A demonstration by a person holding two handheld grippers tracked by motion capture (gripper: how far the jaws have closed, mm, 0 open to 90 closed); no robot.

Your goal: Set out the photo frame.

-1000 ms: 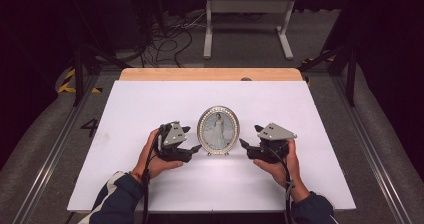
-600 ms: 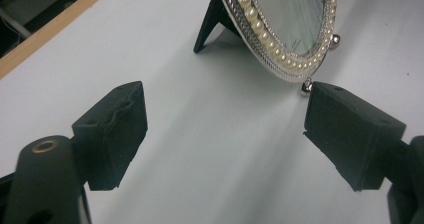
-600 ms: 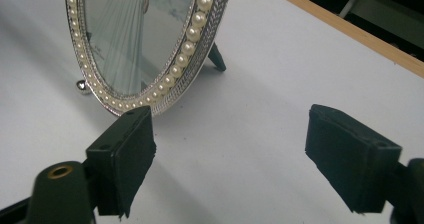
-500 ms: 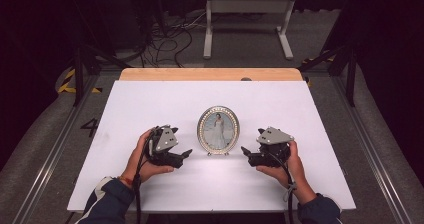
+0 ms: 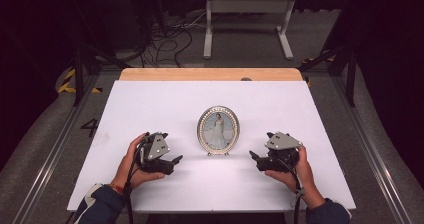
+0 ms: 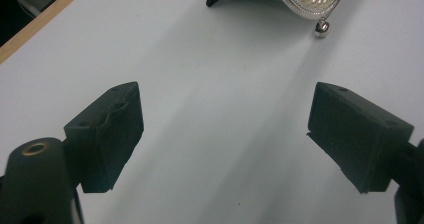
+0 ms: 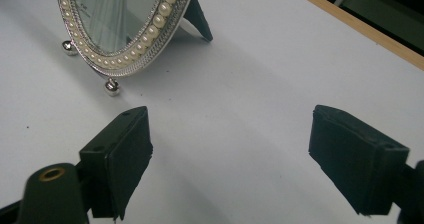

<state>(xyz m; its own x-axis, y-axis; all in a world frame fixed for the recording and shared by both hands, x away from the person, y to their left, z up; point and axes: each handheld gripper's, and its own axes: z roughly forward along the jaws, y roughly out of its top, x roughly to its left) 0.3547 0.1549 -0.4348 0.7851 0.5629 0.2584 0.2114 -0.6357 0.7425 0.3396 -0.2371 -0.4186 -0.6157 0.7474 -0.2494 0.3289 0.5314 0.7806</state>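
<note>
Claws released and empty, left gripper (image 5: 172,162) and right gripper (image 5: 256,160), I flank the upright picture frame (image 5: 218,129) mid-surface, well apart, letting it stand alone.

Just the workspace and the junk behind it

White table (image 5: 150,104) has a wooden strip (image 5: 210,74) on its far edge. Past that, a tangle of black cables (image 5: 167,39) on the grey floor beside a white metal stand (image 5: 247,19). Yellow-black tape (image 5: 67,81) far left.

My white desk (image 5: 150,104), wood strip at the far edge, carries one oval pearl-rimmed frame (image 5: 218,130), upright mid-desk.
</note>
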